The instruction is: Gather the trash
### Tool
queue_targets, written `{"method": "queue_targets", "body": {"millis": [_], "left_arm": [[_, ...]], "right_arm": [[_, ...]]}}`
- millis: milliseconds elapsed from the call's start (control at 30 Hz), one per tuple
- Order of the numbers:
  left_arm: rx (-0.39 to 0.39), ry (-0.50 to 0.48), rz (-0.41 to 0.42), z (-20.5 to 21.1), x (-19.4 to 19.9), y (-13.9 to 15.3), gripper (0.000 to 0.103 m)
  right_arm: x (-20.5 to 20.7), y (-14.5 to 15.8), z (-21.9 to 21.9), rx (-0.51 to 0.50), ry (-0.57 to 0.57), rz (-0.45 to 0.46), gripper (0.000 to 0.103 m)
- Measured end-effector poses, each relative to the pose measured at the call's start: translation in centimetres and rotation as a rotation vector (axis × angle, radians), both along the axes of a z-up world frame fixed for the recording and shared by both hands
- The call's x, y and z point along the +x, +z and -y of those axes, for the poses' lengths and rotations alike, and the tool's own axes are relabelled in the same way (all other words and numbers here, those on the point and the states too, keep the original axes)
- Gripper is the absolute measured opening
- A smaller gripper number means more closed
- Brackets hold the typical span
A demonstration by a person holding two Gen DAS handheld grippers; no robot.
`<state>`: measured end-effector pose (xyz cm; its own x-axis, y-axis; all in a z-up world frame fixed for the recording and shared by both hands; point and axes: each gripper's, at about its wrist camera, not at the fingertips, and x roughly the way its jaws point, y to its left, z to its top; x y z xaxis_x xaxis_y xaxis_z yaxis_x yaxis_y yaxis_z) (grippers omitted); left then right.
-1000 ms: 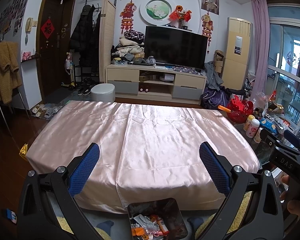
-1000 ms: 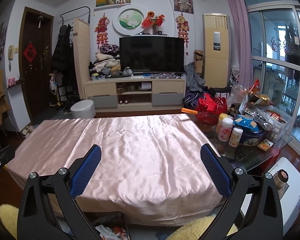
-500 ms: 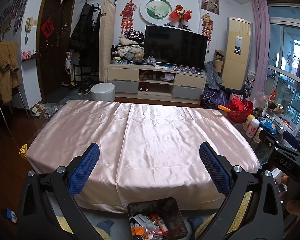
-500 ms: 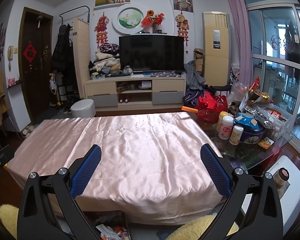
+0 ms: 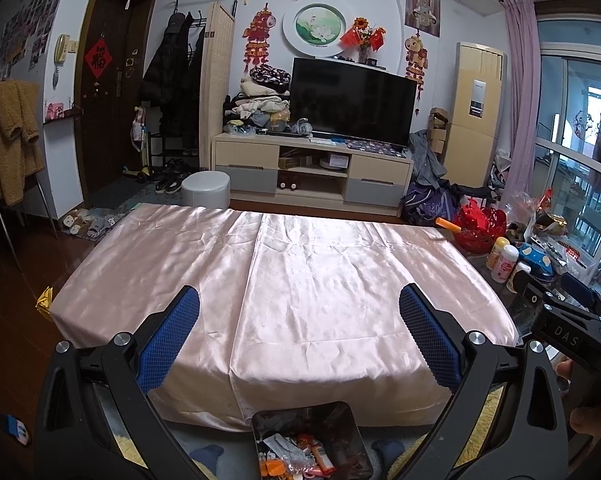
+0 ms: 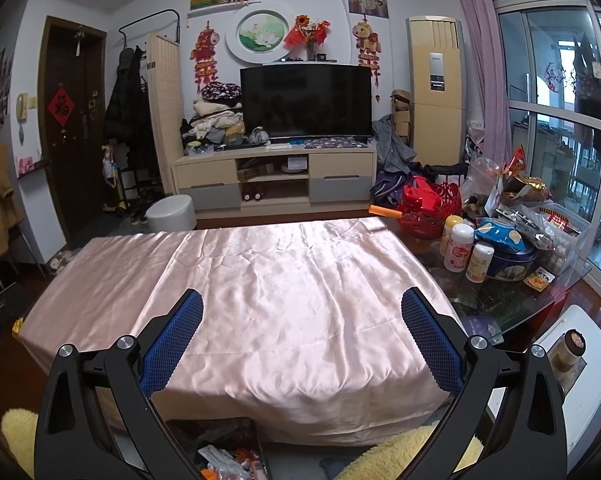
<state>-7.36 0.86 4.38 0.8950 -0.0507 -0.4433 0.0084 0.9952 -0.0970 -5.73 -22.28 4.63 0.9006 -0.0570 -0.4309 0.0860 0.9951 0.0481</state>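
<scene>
At the bottom centre of the left wrist view, the bin (image 5: 311,440) already held wrappers. The pink-draped desk (image 5: 300,280) looked bare, so collecting seemed nearly done. The left gripper (image 5: 299,336) and right gripper (image 6: 301,338) both gaped wide, holding nothing.

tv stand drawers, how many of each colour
beige drawers: 2
grey drawers: 2
total: 4
</scene>
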Motion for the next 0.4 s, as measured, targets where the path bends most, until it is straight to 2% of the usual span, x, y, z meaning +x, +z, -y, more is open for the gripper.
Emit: {"method": "queue_targets", "body": {"millis": [400], "left_arm": [[-0.001,0.009,-0.048,-0.2,1.3,-0.3,0.095]], "right_arm": [[0.6,0.0,0.3,0.007,-0.009,-0.007,0.100]]}}
